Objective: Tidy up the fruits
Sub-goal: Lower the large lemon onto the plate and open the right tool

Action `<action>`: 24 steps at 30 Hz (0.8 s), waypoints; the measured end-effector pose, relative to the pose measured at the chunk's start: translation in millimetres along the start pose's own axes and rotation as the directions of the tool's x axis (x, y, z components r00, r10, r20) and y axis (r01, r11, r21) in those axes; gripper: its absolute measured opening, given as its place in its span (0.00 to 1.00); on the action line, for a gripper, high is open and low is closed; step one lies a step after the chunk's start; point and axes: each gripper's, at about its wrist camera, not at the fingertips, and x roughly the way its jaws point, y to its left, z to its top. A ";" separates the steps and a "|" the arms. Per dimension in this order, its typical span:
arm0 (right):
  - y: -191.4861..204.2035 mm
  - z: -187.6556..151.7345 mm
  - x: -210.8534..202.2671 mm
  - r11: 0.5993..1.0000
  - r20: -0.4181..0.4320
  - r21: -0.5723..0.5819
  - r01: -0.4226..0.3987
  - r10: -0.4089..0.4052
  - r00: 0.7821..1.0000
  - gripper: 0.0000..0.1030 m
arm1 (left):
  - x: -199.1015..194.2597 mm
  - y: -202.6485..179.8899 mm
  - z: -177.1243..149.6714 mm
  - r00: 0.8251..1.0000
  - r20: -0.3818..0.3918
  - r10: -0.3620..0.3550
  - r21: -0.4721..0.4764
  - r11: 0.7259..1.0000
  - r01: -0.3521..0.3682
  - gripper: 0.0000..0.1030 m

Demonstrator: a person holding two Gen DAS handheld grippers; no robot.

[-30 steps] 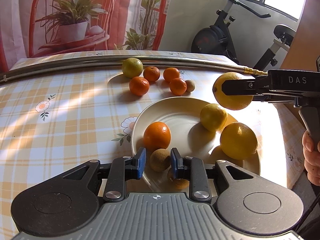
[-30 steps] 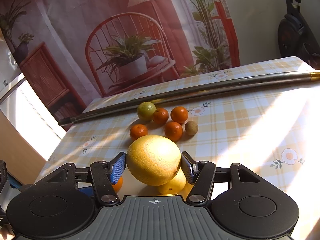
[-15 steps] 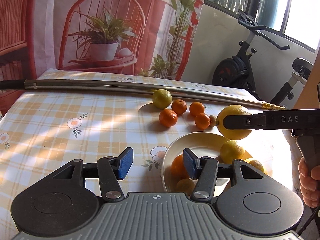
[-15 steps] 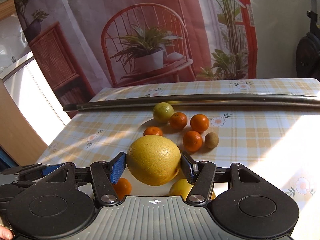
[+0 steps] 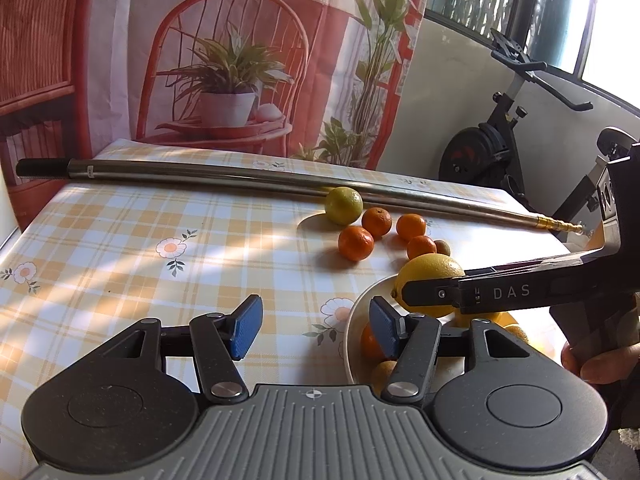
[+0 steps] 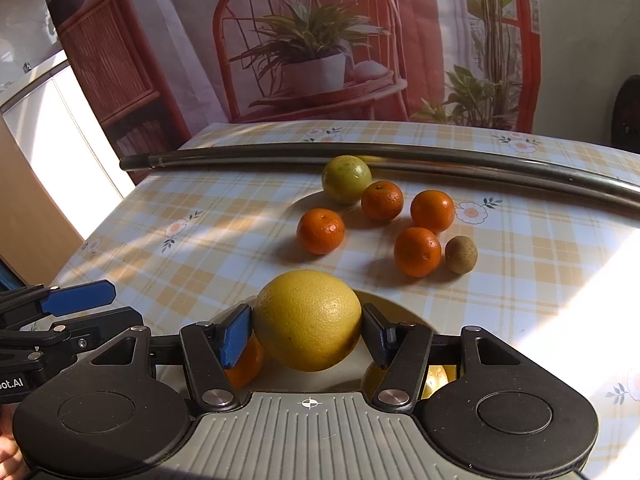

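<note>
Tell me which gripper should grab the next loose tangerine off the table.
Probably left. The left gripper is open and empty, facing the tangerines, while the right gripper is shut on the big yellow citrus above the plate.

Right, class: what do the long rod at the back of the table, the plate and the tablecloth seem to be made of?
Long grey rod: probably polished metal, given its bright streaky glints. Round cream plate: likely glazed ceramic, smooth and glossy, though plastic is possible. Yellow checked tablecloth: seemingly wipe-clean vinyl or oilcloth, with a flat printed pattern and soft sheen.
</note>
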 end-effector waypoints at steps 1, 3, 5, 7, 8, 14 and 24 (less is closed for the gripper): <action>-0.3 -0.7 1.1 1.000 -0.004 0.004 -0.001 0.001 1.000 0.54 | 0.1 0.2 -0.1 1.000 -0.001 0.001 0.000 1.000 -0.001 0.60; 0.4 -1.4 2.7 1.000 -0.008 0.003 0.001 -0.001 1.000 0.54 | 0.0 1.0 -0.4 1.000 -0.002 0.002 -0.003 1.000 -0.002 0.61; 1.5 -1.7 3.4 1.000 -0.008 -0.007 0.005 -0.005 1.000 0.54 | 0.1 1.8 -0.5 1.000 -0.002 0.005 -0.006 1.000 -0.005 0.61; 1.4 -0.9 3.1 1.000 -0.005 -0.002 0.004 -0.004 1.000 0.53 | 0.4 2.2 -0.6 1.000 -0.005 0.008 -0.008 1.000 -0.008 0.62; 0.5 -0.2 2.3 1.000 -0.001 0.003 -0.008 0.008 1.000 0.53 | 1.0 2.6 -0.6 1.000 -0.007 0.009 -0.008 1.000 -0.009 0.62; -1.5 4.1 -3.5 1.000 0.026 0.015 0.001 -0.002 1.000 0.54 | 0.2 3.7 -1.5 1.000 -0.013 0.007 -0.016 1.000 -0.007 0.63; -11.3 -11.0 -32.3 0.994 0.115 0.081 0.066 -0.075 0.991 0.54 | -1.4 -0.3 -2.7 1.000 -0.017 0.023 -0.009 1.000 -0.023 0.66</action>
